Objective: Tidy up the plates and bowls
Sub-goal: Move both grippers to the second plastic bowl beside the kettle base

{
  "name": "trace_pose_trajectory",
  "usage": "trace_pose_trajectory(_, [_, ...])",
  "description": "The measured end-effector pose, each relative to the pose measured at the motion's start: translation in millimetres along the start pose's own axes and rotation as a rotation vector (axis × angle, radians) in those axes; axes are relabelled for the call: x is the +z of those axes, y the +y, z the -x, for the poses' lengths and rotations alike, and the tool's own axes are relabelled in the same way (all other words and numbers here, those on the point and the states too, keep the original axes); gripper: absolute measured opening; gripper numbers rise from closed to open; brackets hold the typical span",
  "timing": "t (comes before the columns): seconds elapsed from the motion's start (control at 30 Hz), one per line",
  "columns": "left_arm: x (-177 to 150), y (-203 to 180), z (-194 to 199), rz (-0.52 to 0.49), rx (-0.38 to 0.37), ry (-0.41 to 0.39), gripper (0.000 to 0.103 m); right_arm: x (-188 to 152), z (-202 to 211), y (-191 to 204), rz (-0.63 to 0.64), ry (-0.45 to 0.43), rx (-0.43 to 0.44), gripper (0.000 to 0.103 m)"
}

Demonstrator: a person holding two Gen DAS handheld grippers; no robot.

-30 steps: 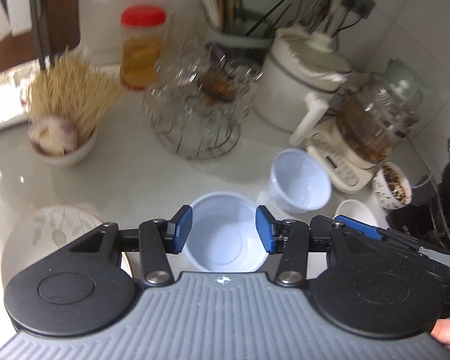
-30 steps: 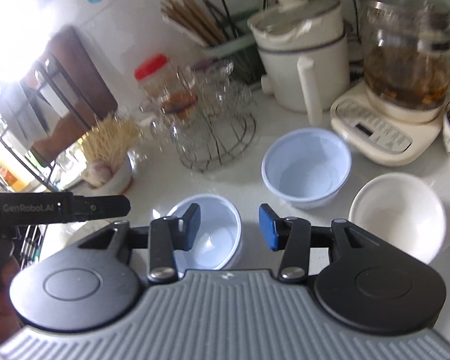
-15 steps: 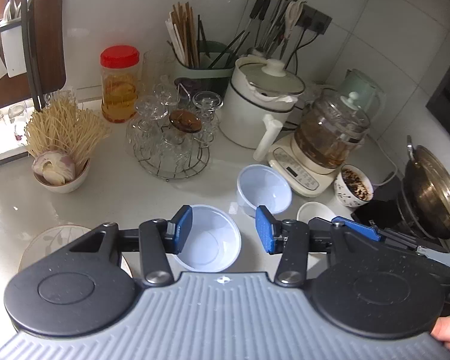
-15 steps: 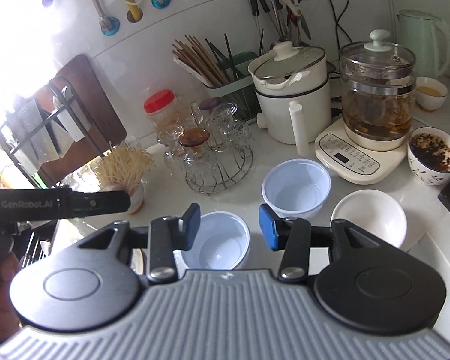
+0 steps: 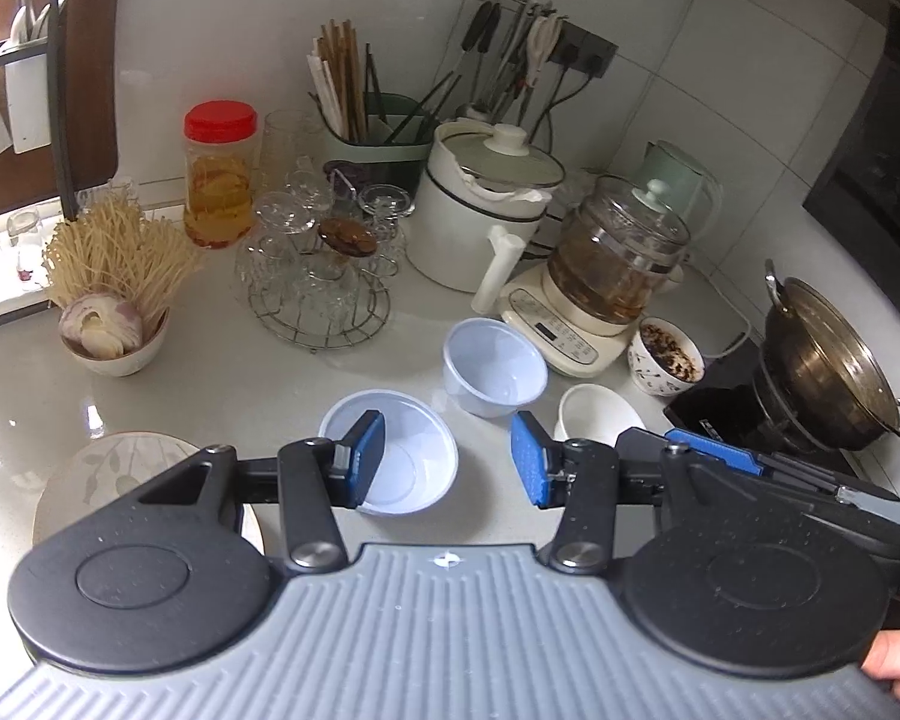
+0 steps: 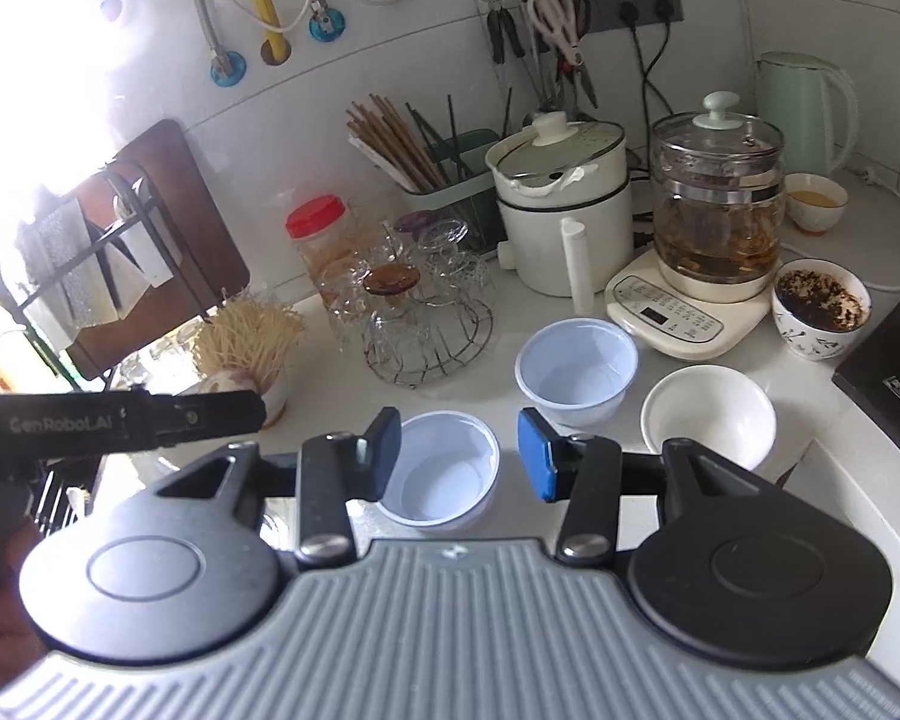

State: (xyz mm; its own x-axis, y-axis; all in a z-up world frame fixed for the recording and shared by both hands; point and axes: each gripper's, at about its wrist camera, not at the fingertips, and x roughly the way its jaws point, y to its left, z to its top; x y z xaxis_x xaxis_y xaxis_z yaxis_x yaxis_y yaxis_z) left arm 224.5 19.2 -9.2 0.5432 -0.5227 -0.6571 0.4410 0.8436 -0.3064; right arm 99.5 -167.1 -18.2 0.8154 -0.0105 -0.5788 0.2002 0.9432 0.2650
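Two pale blue plastic bowls stand on the white counter: a near bowl (image 5: 399, 456) (image 6: 444, 471) and a far bowl (image 5: 493, 367) (image 6: 575, 369). To their right sits a white ceramic bowl (image 5: 597, 414) (image 6: 707, 417). A patterned plate (image 5: 114, 474) lies at the left, partly behind my left gripper's body. My left gripper (image 5: 447, 459) hovers open above the near blue bowl, holding nothing. Likewise open and holding nothing, my right gripper (image 6: 459, 459) hangs over the same bowl. The left gripper's side (image 6: 120, 423) shows in the right wrist view.
A wire rack of glasses (image 5: 318, 276), a bowl of noodles and garlic (image 5: 114, 324), a red-lidded jar (image 5: 219, 174), a white pot (image 5: 486, 210), a glass kettle on its base (image 5: 612, 264), a cup of tea leaves (image 5: 666, 360) and a dark wok on a stove (image 5: 822, 384) crowd the counter.
Both grippers have risen and drawn back from the bowls, so the bowls look smaller and more of the counter and wall shows. Both stay open at the same width.
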Motion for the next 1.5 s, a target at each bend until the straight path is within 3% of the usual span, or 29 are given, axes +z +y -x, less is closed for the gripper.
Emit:
trace_pose_trajectory(0.3, [-9.5, -7.1, -7.2, -0.045, -0.060, 0.030, 0.053, -17.7, 10.6, -6.9, -0.062, 0.016, -0.076, 0.047])
trace_pose_trajectory(0.63, [3.7, -16.9, -55.7, -0.059, -0.090, 0.097, 0.053, -4.2, -13.2, -35.2, -0.099, 0.011, -0.117, 0.047])
trace_pose_trajectory(1.1, [51.2, -21.5, -129.9, -0.027, -0.068, 0.145, 0.058, 34.2, -66.4, -75.5, -0.153, 0.030, -0.119, 0.047])
trace_pose_trajectory(1.5, [61.3, -5.6, -181.3, 0.001, -0.028, 0.198, 0.059, 51.9, -108.3, -86.1, -0.153, 0.076, -0.100, 0.047])
